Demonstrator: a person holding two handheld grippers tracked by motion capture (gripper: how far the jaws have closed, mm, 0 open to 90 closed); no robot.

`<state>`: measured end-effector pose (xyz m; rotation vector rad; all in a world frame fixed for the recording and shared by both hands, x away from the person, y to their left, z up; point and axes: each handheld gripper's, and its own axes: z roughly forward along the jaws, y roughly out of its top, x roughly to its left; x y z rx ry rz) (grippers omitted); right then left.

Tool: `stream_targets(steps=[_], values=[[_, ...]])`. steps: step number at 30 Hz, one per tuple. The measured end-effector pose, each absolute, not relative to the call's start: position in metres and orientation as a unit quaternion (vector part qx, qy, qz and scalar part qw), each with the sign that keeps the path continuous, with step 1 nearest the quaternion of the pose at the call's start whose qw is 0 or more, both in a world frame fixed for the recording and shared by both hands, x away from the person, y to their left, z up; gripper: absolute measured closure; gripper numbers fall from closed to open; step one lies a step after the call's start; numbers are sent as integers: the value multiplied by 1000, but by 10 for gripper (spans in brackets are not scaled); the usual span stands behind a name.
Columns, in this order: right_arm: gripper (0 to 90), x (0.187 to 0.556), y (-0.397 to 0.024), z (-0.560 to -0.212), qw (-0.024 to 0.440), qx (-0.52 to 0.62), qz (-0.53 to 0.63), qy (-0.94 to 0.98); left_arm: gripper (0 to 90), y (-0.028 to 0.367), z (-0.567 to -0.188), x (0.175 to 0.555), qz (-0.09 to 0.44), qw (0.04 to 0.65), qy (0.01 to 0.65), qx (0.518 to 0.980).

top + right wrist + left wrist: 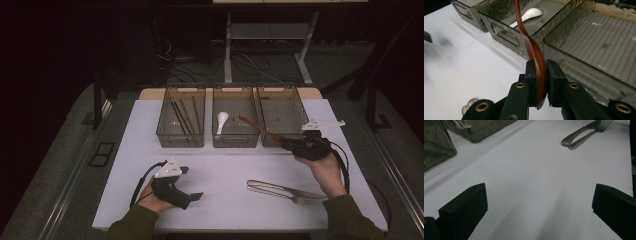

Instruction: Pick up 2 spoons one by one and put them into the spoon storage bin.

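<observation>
- The right gripper (pixel 541 82) pinches a wooden spoon (pixel 534 47) by its bowl.
- Its handle points up-left, over the middle bin (pixel 235 142).
- The left gripper (pixel 187 187) rests spread, well apart.

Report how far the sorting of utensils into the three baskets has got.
Done: chopsticks lie in the left basket and a white spoon in the middle basket. In hand: the right gripper is shut on a brown wooden spoon, held over the baskets' front edge. Left: a fork and knife on the table; the right basket looks empty. The left gripper rests open.
</observation>
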<state>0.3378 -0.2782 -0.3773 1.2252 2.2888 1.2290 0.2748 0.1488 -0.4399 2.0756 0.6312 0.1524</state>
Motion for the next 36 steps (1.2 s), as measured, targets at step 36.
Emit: stream_targets(steps=[36], values=[[710,416,-183,-384,147,461,373,791,0,146,-441,274,57,467,255,845]])
